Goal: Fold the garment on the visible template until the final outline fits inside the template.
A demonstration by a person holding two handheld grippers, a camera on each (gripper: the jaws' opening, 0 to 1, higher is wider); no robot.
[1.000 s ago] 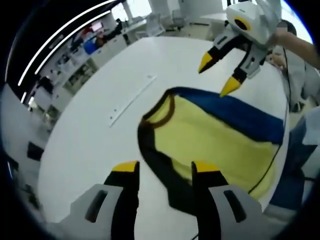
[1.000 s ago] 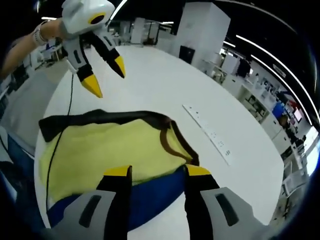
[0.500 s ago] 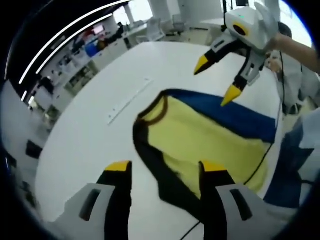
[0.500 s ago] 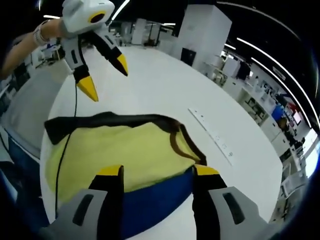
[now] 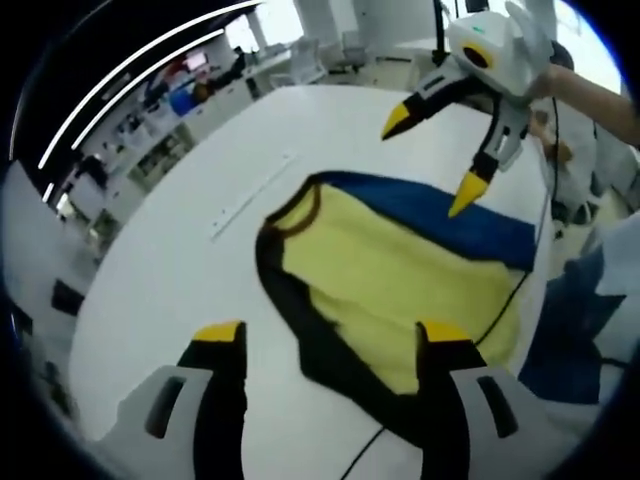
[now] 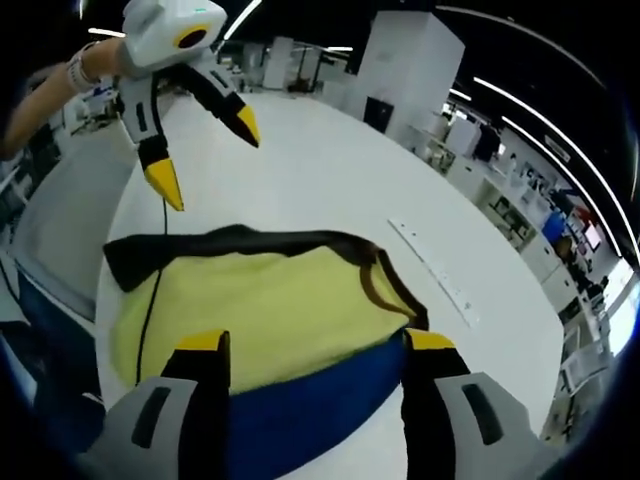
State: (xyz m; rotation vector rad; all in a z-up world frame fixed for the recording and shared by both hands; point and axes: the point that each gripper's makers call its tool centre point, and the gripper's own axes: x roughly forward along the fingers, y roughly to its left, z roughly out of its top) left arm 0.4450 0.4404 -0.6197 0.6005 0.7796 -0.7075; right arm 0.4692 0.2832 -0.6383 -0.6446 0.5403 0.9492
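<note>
- On the white table, a yellow shirt lies flat, with a dark collar and a dark sleeve on one side and a blue sleeve on the other.
- In the right claw view the same shirt lies just ahead of the jaws, its blue sleeve nearest them.
- The left claw hangs over the dark sleeve edge, jaws wide apart and holding nothing.
- The right claw hangs over the blue sleeve, jaws wide apart and empty.
- Each claw shows in the other's view, above the far edge of the shirt, yellow tips spread.
- A thin black cable runs across the shirt.
- A pale strip lies on the table beside the collar.
</note>
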